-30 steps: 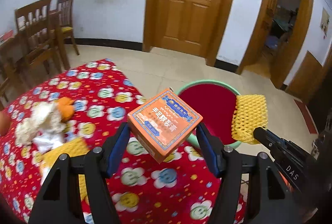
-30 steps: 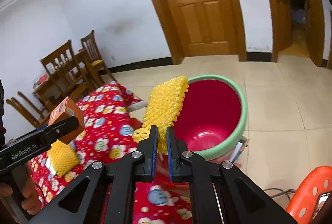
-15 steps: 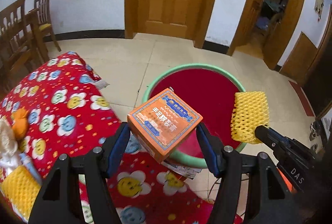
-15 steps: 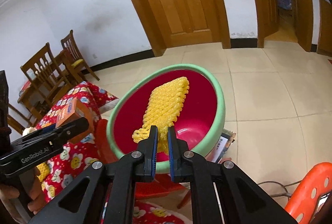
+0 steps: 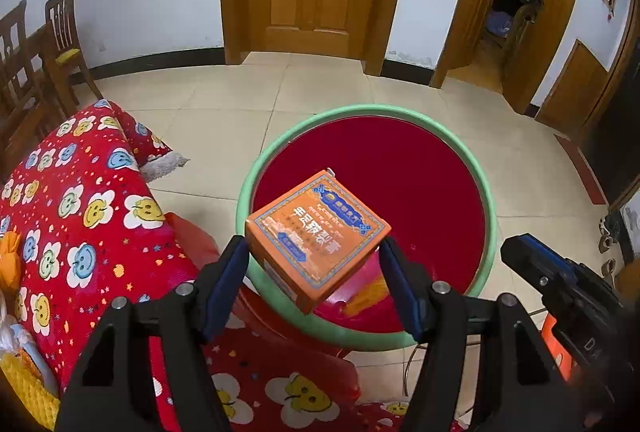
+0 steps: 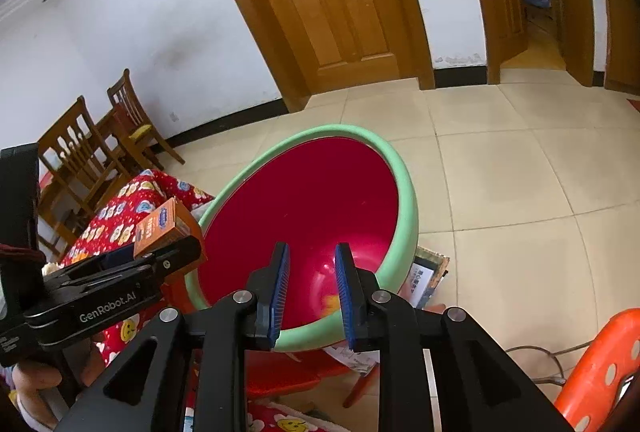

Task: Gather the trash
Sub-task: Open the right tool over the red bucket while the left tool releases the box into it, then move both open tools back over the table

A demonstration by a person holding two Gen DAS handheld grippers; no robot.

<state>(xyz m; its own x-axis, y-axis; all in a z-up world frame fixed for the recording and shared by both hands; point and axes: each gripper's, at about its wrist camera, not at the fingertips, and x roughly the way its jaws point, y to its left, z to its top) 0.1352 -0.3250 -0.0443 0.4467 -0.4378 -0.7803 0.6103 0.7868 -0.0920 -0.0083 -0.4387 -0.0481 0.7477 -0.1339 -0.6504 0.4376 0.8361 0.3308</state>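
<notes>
My left gripper [image 5: 313, 246] is shut on an orange box [image 5: 316, 232] with blue trim, held tilted over the near rim of a green bin [image 5: 360, 109] with a dark red inside. In the right wrist view the box [image 6: 164, 228] and the left gripper [image 6: 160, 256] sit at the bin's left edge. My right gripper [image 6: 312, 250] hangs over the bin [image 6: 408, 191], its jaws opening with nothing between them. A blurred yellow foam net [image 6: 326, 302] lies at the bottom of the bin.
A table with a red smiley-face cloth [image 5: 80, 232] stands left of the bin, with another yellow foam net [image 5: 24, 388] and orange peel [image 5: 8, 264] on it. Wooden chairs [image 5: 60, 43] line the left wall. An orange plastic stool [image 6: 600, 364] is at the lower right.
Both grippers moved from the table to over the bin. The right gripper's jaws parted and the yellow foam net dropped out of them into the bin. The left still grips the box.
</notes>
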